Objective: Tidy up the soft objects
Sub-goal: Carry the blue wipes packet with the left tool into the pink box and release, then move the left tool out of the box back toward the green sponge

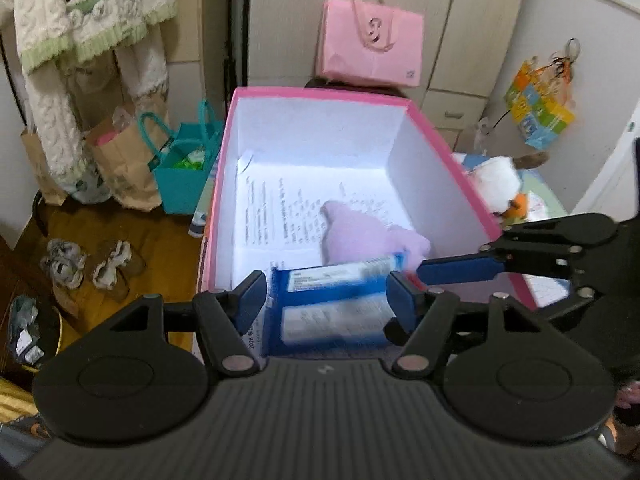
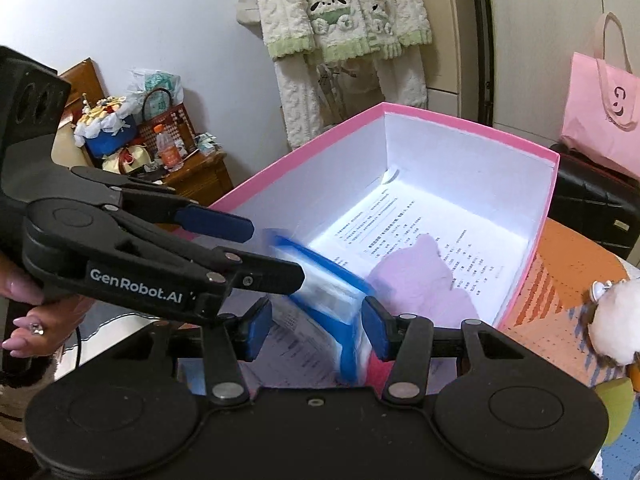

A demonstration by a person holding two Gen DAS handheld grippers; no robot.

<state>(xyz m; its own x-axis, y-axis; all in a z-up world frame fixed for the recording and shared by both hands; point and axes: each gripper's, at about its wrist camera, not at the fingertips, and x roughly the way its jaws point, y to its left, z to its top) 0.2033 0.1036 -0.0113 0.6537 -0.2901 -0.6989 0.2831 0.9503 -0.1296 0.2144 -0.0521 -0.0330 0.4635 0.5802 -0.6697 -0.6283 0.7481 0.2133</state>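
A pink box (image 1: 436, 132) with white walls holds a printed sheet and a lilac soft toy (image 1: 368, 236), also in the right wrist view (image 2: 420, 276). A blue and white soft pack (image 1: 332, 308) is blurred between the open fingers of my left gripper (image 1: 324, 296), at the box's near edge. In the right wrist view the pack (image 2: 324, 292) lies between my right gripper's (image 2: 316, 332) open fingers too, and the left gripper's fingers (image 2: 276, 276) touch its end. Neither gripper clearly squeezes it. The box rim shows there (image 2: 472, 124).
A white plush toy (image 1: 500, 184) lies right of the box on a patterned cloth (image 2: 560, 292). Paper bags and a teal bag (image 1: 184, 176) stand on the floor left. A pink bag (image 1: 372, 48) hangs behind. A black suitcase (image 2: 592, 204) stands behind the box.
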